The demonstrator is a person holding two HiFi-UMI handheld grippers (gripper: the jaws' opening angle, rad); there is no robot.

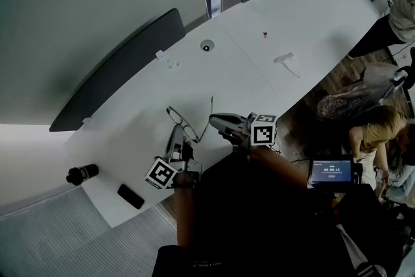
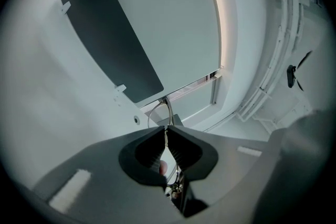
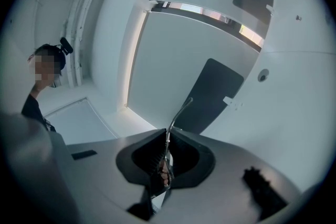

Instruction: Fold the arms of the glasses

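table [image 1: 259, 42]: long white top, running lower left to upper right in the head view.
left gripper [image 2: 167, 132]: clenched on the glasses front. A wire lens rim [image 2: 153, 110] pokes out past the jaw tips and the hinge hardware sits behind them.
right gripper [image 3: 167, 136]: clenched on one arm [image 3: 180, 109] partway along. The curved ear tip sticks out beyond the jaws.
glasses [image 1: 185, 126]: lower centre of the head view, spanned between the two grippers just over the near table edge. Can't tell whether they touch the top.
handling: thin metal wire frame, so very light, springy, and easy to bend or twist. Lenses are likely smooth, fragile and quick to smudge.
grip points: keep one gripper on the rim or bridge side near the hinge, off the lens face. Take the arm mid-length and swing it about the hinge axis only.
risk: side load on the arm would likely stress the hinge or skew the frame. The thin wire may also slip or roll between the pads.
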